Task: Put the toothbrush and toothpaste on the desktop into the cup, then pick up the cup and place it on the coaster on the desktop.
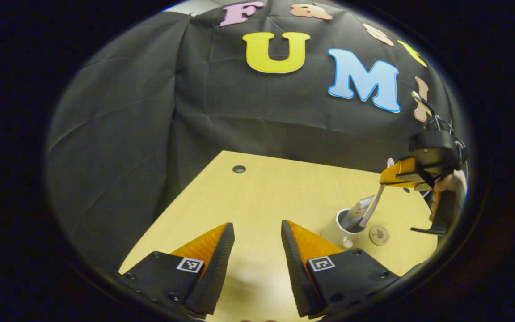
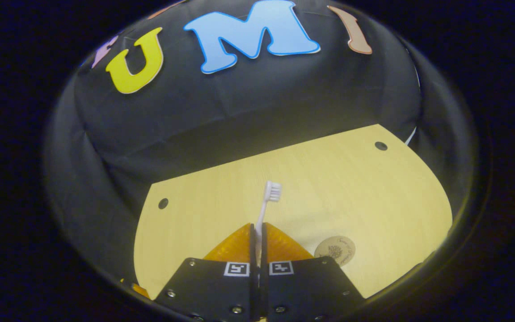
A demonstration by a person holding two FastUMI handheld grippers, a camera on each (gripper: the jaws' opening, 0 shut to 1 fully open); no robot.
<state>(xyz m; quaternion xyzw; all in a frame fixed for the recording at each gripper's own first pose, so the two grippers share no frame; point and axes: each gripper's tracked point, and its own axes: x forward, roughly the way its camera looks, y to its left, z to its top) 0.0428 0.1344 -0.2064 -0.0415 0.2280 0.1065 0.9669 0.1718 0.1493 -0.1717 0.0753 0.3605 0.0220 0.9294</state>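
Toothbrush (image 2: pixel 267 201): light, stiff, slim; clamped mid-handle in right gripper (image 2: pixel 257 237), lower end in cup (image 1: pixel 346 223) beside toothpaste (image 1: pixel 359 209). Left gripper (image 1: pixel 257 241): fingers apart, empty. Coaster (image 1: pixel 379 235): beside cup.

Each hand-held gripper (image 1: pixel 257 232) (image 2: pixel 257 232) has 2 wedge-shaped fingers on black screwed plates bearing square coded markers
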